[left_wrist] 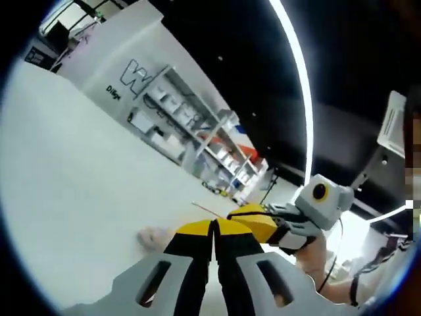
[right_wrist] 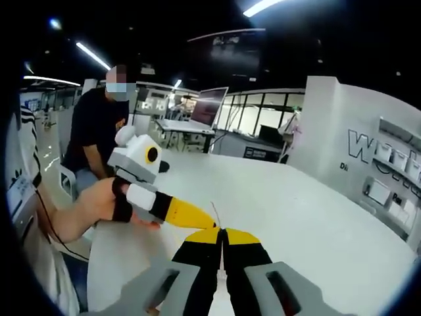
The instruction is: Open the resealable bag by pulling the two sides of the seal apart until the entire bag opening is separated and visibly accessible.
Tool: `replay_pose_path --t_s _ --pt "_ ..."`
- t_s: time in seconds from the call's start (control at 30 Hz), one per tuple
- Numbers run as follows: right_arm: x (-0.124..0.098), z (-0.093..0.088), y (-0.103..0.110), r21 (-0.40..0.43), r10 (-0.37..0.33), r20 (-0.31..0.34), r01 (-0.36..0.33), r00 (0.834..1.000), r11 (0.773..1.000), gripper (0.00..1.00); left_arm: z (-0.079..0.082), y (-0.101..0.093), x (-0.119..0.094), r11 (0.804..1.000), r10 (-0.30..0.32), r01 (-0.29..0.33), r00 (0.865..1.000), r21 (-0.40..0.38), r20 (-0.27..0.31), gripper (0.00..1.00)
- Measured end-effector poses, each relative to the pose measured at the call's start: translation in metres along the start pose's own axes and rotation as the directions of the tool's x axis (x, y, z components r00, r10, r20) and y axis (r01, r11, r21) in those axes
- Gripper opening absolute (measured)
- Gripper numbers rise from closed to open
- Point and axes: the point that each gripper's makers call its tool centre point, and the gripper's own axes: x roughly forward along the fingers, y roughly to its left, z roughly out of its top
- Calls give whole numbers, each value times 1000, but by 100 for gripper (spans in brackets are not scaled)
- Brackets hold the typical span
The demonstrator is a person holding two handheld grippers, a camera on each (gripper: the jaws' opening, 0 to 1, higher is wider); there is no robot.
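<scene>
The clear resealable bag shows only as a thin pale edge [left_wrist: 207, 209] sticking out where the two grippers meet above the white table [left_wrist: 79, 171]. In the left gripper view my left gripper [left_wrist: 214, 229] has its yellow-tipped jaws pressed together, and the right gripper [left_wrist: 234, 214] comes in from the right, tip to tip with it. In the right gripper view my right gripper [right_wrist: 223, 236] is shut with the bag's edge [right_wrist: 215, 212] rising from its tips. The left gripper [right_wrist: 205, 224], held by a hand [right_wrist: 99, 204], touches it from the left. The rest of the bag is hidden or too clear to make out.
The white table [right_wrist: 316, 217] spreads wide beyond the jaws. A small pinkish blur [left_wrist: 151, 236] lies on it left of the left jaws. A person in a dark shirt [right_wrist: 99, 131] sits at the far side. A laptop [right_wrist: 207, 105] and wall shelves [left_wrist: 197, 131] stand further off.
</scene>
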Motion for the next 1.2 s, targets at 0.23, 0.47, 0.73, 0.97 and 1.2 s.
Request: replay_pose_path --t_s 0.23,0.47,0.73,0.97,1.2 --pt "0 -1 4 -4 19 -4 -19 1000 1000 0 0 0 -2 998 16 -15 1000 53 -9 1" --pt "-1 -3 7 -27 34 -25 -35 999 999 3 -1 -2 -1 992 32 -29 999 123 -27 1" --pt "2 -3 7 -44 52 -50 -54 997 998 3 -4 -4 -2 987 33 -26 998 159 -45 1" --pt "4 -5 5 -39 52 -54 -54 997 998 2 -3 -5 -4 984 30 -21 998 177 -47 1" --pt "4 -6 9 1 73 -60 -73 996 997 0 -4 -4 -4 981 33 -23 998 193 -53 1"
